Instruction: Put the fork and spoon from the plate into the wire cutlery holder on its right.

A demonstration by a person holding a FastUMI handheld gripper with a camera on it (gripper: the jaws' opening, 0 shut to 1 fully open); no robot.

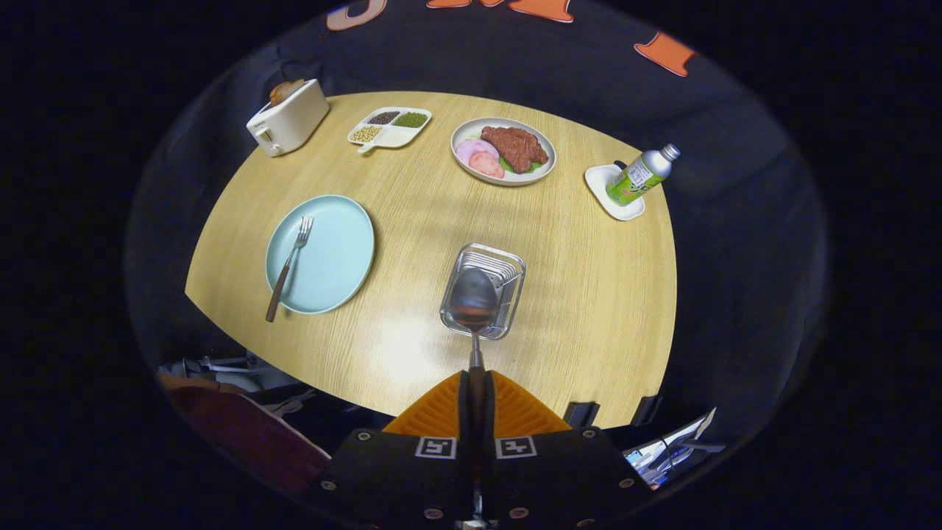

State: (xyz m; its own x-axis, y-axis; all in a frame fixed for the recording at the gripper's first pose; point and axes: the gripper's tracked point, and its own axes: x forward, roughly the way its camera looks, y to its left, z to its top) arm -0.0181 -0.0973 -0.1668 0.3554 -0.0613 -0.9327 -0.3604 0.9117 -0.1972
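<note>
While the gripper [475, 386] is hanging above the near part of the table [589, 294], its 2 fingers are pressing together on the handle of the spoon [473, 300], so the tongs are pinching the spoon and nothing else. The bowl of the spoon is pointing ahead of the fingers and is showing over the holder [483, 291], which is sitting just beyond the fingertips, to the right of the plate [331, 258]. Whether the bowl is already inside the wire rim or only hovering above it, I cannot tell from this angle.

The fork [290, 266] is lying on the plate, tines away, handle reaching over the near rim, so 1 of the 2 pieces is not yet being handled.

By my judgement the step in hand is lowering the spoon into the holder. Doing it well is likely meaning keeping the bowl centred over the opening, tipping the spoon closer to upright so it is sliding in rather than catching on the wires, and loosening the fingers only once the bowl is well below the rim. The holder is looking light, so a sideways nudge could be shifting or tipping it; a straight, slow descent is seeming the safer way
</note>
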